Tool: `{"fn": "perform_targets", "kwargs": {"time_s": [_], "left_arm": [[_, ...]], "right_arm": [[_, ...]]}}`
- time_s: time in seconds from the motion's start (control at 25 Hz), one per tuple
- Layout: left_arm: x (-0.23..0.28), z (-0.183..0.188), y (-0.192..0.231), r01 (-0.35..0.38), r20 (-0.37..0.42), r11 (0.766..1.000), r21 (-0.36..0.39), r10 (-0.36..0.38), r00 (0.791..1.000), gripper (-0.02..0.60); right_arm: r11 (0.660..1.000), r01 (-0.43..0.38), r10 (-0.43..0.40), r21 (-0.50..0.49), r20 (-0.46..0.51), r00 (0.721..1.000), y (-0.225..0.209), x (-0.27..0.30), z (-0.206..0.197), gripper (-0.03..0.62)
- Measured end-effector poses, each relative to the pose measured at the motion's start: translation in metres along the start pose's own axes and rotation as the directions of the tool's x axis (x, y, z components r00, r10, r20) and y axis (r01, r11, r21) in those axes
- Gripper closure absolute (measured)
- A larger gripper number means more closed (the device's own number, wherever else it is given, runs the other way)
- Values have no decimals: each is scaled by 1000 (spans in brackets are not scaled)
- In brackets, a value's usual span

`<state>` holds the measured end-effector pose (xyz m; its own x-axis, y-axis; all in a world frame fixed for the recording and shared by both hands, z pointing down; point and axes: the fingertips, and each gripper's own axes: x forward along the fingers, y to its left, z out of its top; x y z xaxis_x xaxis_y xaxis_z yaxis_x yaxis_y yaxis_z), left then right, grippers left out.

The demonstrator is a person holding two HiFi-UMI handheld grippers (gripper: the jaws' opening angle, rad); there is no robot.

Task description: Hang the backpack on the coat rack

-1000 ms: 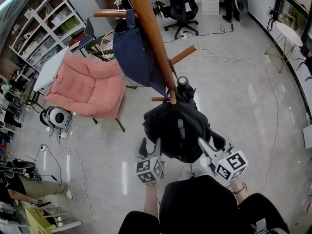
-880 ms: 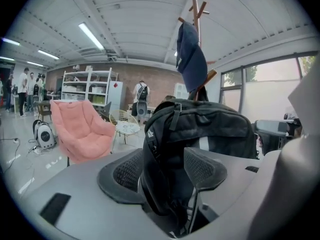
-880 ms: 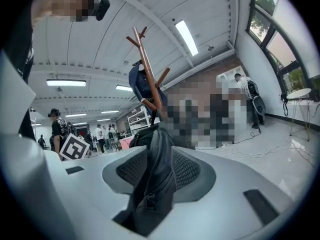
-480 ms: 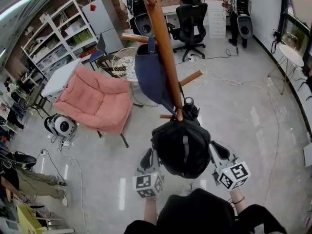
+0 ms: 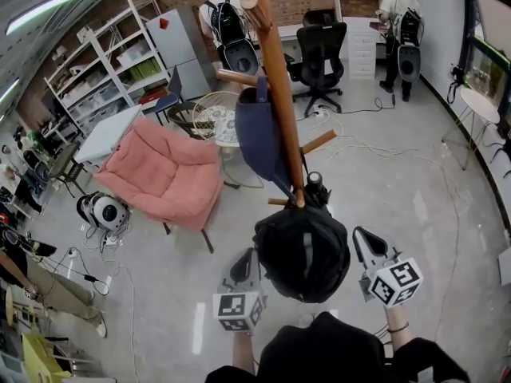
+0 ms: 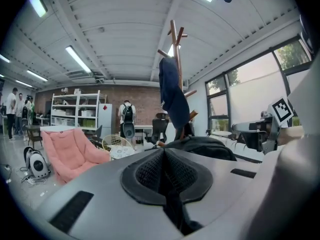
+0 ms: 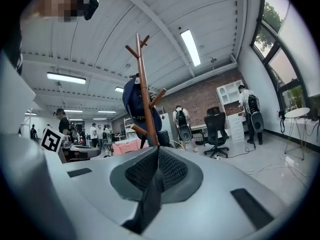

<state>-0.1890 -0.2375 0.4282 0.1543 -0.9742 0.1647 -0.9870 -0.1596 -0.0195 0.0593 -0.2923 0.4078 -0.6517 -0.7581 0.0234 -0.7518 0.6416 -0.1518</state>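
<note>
Coat rack [image 5: 281, 94]: tall wooden pole dead ahead, a navy bag [image 5: 257, 130] taking an upper peg.
Backpack [image 5: 302, 252]: black, carried between both claws, just short of the pole.
Left gripper [image 5: 246, 263]: pressed tight on a dark strap [image 6: 172, 209].
Right gripper [image 5: 363, 242]: likewise pinching dark webbing.
Free peg [image 5: 318, 143]: I'd raise the loop above its tip, then lower.
</note>
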Motion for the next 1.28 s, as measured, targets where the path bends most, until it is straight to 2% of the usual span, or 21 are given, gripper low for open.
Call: {"fn": "perform_targets", "kwargs": {"time_s": [0.44,1.28], "left_arm": [[-6,18,10,17,24,1000,20,-17,1000,566],[-5,21,4,7,32,999,35,-9,999,566]], "right_arm": [[1000,9,-9,-25,18,1000,-15,-10,30,580],[997,-7,9,-71,22,1000,-16,-10,34,581]]}}
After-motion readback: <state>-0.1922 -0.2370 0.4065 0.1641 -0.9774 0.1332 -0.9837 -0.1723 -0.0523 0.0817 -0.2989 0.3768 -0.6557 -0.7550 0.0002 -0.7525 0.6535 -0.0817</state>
